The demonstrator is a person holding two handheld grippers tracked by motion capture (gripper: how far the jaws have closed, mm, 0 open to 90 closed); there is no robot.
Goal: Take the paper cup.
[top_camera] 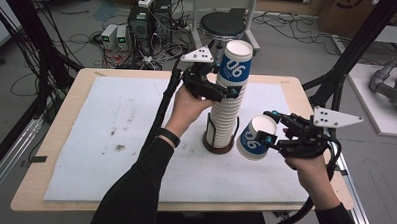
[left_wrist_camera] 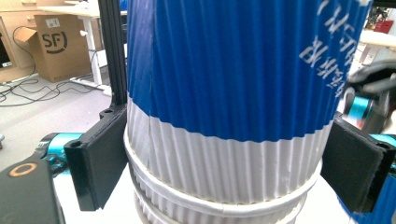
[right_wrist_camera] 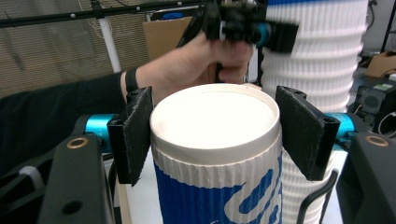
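Note:
A tall stack of ribbed white paper cups (top_camera: 225, 120) stands in a dark holder (top_camera: 218, 147) at the middle of the table. Its top cup (top_camera: 235, 63) (left_wrist_camera: 233, 93) is blue and white. My left gripper (top_camera: 226, 92) (left_wrist_camera: 224, 163) reaches around that cup's lower white band, jaws spread wide with a pad (left_wrist_camera: 100, 158) close on each side. To the right of the stack, my right gripper (top_camera: 268, 127) (right_wrist_camera: 215, 135) is shut on a single blue and white cup (top_camera: 253, 139) (right_wrist_camera: 215, 121). It clamps the cup just below the rim and holds it tilted above the table.
A white mat (top_camera: 111, 129) covers the wooden table (top_camera: 39, 186). Beyond the far edge stand a black stool (top_camera: 222, 25) and electronics boxes with cables (top_camera: 139, 20) on the floor. Black frame struts (top_camera: 348, 52) rise at the right.

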